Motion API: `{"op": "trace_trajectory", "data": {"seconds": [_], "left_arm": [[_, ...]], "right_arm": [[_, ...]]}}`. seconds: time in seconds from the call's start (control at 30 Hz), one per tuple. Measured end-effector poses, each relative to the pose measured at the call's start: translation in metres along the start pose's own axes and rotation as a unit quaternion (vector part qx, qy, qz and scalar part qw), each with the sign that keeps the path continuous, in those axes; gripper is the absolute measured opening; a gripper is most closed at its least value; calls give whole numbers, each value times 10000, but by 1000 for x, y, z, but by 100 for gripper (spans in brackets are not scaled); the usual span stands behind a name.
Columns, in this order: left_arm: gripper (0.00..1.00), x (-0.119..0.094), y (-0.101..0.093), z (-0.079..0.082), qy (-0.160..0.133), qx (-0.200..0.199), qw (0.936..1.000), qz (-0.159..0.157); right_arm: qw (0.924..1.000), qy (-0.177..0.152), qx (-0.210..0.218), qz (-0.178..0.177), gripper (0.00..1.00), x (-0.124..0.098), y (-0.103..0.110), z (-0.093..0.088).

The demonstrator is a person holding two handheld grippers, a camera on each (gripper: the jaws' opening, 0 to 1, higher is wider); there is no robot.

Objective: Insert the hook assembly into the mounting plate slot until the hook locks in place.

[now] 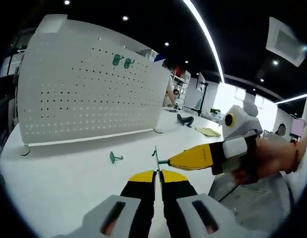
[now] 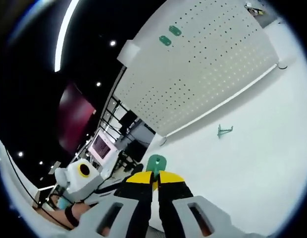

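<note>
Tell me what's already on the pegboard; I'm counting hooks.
Two green hooks sit side by side near the top of the white pegboard. A third hook lies on the table. The pegboard's back is hidden.

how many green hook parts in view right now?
4. Two mounted side by side high on the pegboard: left hook, right hook. One loose on the table. One held between both tools, left tool and right tool.

Bright, even light from ceiling strips at 1 o'clock and spot lamps, white table near glare, soft faint shadows, heavy fisheye bending at edges, far background at 3 o'clock blown out, slightly blurred.
</note>
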State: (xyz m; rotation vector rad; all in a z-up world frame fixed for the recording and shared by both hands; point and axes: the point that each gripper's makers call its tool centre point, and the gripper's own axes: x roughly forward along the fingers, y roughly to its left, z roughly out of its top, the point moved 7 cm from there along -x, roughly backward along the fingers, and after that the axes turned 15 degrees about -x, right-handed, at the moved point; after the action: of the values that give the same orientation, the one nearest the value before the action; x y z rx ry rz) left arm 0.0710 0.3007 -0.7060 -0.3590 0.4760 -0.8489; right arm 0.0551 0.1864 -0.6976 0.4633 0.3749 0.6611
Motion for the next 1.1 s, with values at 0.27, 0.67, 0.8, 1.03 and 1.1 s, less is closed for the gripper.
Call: {"op": "trace_trajectory", "data": {"seconds": [0.27,0.67,0.8,1.03,1.1], "left_arm": [[5,-1,0,1,41,168,9998,-19],[11,-4,-3,7,-44,279,9996,-28],[17,-5,-5,8,-48,337,9994,-74],[20,-15,-1,13,-162,332,9993,112],[21,-18,1,14,-171,322,9992,140]], "right_arm": [[9998,136,162,-13,1,0,1,2],[9999,146,-73,-6,1,1,5,7],[9993,178,-296,-135,1,0,3,12],[9979,157,-591,-220,1,3,5,17],[9966,206,-760,-256,1,4,5,18]]}}
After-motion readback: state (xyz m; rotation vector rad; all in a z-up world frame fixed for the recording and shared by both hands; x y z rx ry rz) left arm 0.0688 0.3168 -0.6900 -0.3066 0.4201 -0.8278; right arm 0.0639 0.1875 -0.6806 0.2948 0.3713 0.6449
